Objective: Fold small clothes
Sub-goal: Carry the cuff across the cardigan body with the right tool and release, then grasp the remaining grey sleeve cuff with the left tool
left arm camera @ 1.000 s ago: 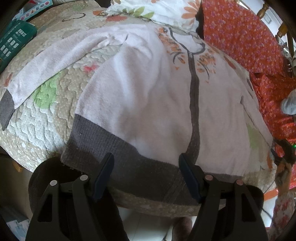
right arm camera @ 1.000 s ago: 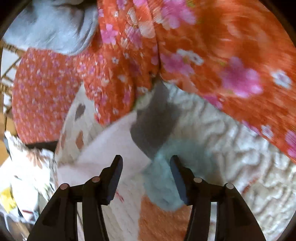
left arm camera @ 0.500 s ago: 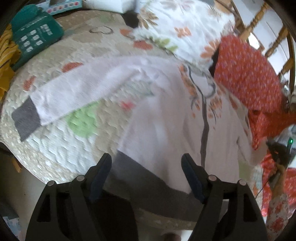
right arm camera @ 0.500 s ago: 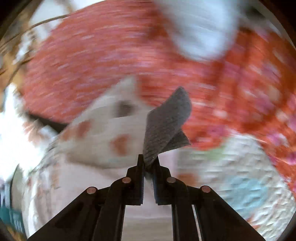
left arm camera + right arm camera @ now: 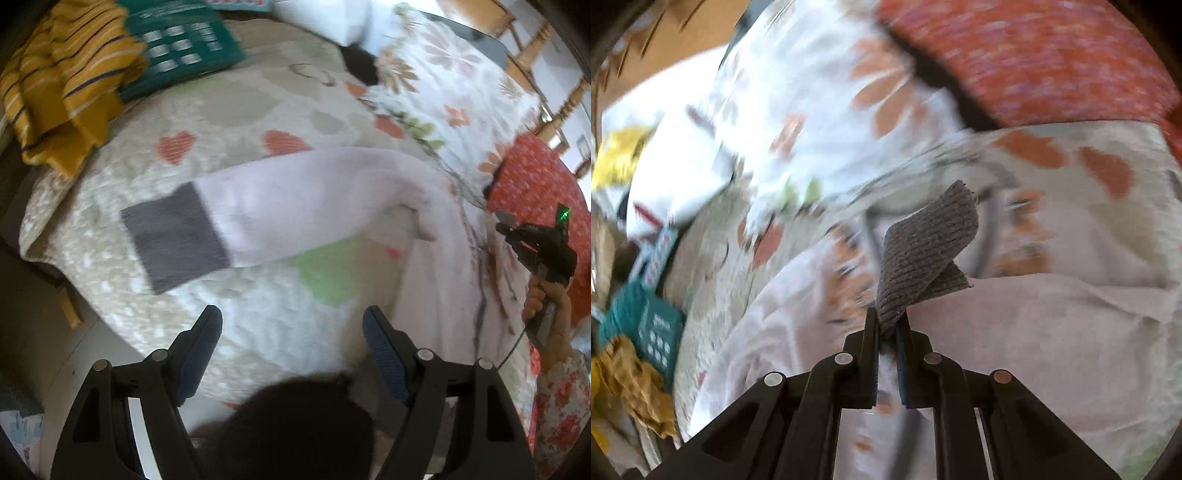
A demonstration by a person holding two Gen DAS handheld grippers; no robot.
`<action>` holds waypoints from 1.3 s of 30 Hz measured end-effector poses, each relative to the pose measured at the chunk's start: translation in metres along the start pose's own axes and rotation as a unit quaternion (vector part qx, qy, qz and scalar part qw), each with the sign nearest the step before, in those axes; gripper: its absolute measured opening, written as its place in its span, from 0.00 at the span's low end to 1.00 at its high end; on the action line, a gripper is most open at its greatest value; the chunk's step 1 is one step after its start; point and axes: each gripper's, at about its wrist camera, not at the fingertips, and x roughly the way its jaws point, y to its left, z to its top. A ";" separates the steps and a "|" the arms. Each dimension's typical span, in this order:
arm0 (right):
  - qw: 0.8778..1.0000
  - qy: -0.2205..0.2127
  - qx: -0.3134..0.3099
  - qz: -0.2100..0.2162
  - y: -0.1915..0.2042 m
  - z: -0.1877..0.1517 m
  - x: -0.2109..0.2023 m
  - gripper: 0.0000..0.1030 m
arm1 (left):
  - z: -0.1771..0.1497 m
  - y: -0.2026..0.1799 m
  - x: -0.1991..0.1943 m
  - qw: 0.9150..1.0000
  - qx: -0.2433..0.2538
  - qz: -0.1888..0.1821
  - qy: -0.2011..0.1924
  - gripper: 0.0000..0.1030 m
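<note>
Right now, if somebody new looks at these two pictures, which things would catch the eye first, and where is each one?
In the right wrist view, the right gripper is shut on a grey ribbed cuff that stands up at the middle of the picture. In the left wrist view, the other sleeve of the pale pink cardigan lies stretched leftward across the quilt, above the open left gripper. A mustard striped garment sits crumpled at the top left.

I see the pale pink sweater (image 5: 436, 266) lying flat on the quilt, one sleeve (image 5: 295, 214) spread sideways, its other grey cuff (image 5: 923, 254) lifted and curled.
</note>
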 end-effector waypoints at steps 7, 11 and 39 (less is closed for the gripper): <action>0.995 0.043 -0.076 -0.036 0.062 -0.022 0.060 0.09 | 0.000 0.024 0.010 1.000 -0.024 0.005 0.010 0.75; 0.991 0.055 -0.116 -0.035 0.090 -0.033 0.071 0.15 | -0.003 0.030 0.010 0.999 -0.033 0.004 0.012 0.75; 0.986 0.075 -0.143 -0.029 0.028 -0.155 -0.047 0.61 | 0.059 0.069 0.043 0.990 0.058 0.111 -0.064 0.73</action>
